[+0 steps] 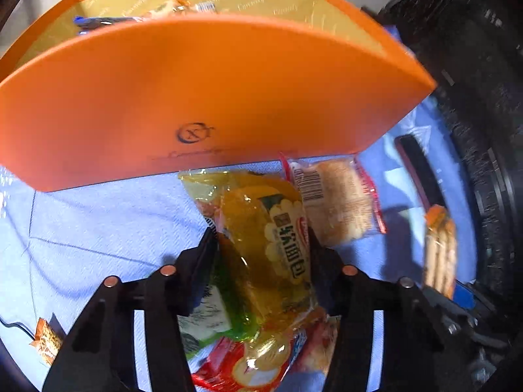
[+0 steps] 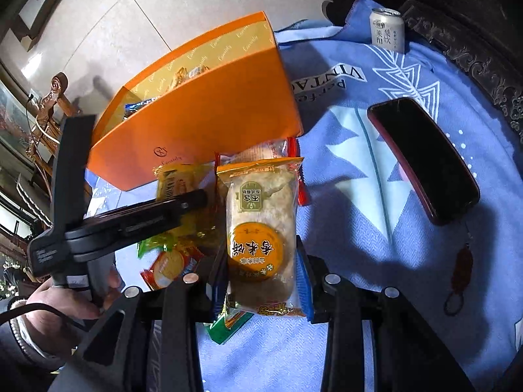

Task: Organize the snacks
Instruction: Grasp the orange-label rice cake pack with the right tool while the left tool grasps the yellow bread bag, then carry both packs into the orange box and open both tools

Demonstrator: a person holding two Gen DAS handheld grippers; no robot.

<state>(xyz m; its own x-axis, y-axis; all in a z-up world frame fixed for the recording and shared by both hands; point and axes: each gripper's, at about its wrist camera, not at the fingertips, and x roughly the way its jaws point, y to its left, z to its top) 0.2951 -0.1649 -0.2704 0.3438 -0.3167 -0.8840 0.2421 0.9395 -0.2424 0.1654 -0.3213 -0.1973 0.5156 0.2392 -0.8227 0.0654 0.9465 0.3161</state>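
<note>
An orange box (image 1: 202,98) with a gold lining stands open ahead on the blue cloth, with a few snack packets inside; it also shows in the right wrist view (image 2: 202,114). My left gripper (image 1: 261,238) is shut on a yellow soft-bread packet (image 1: 278,228), held above the cloth just before the box. My right gripper (image 2: 261,254) is shut on a rice-cracker packet (image 2: 261,225) with an orange round label. The left gripper (image 2: 183,205) also shows in the right wrist view, left of the cracker packet. A clear red-edged cracker packet (image 1: 340,199) lies against the box.
A dark phone (image 2: 425,160) with a red charm lies on the blue cloth (image 2: 359,196) to the right. A white drink can (image 2: 387,31) stands at the far edge. Red, green and small orange packets (image 1: 228,369) lie near me. Carved dark wood (image 2: 474,49) borders the right.
</note>
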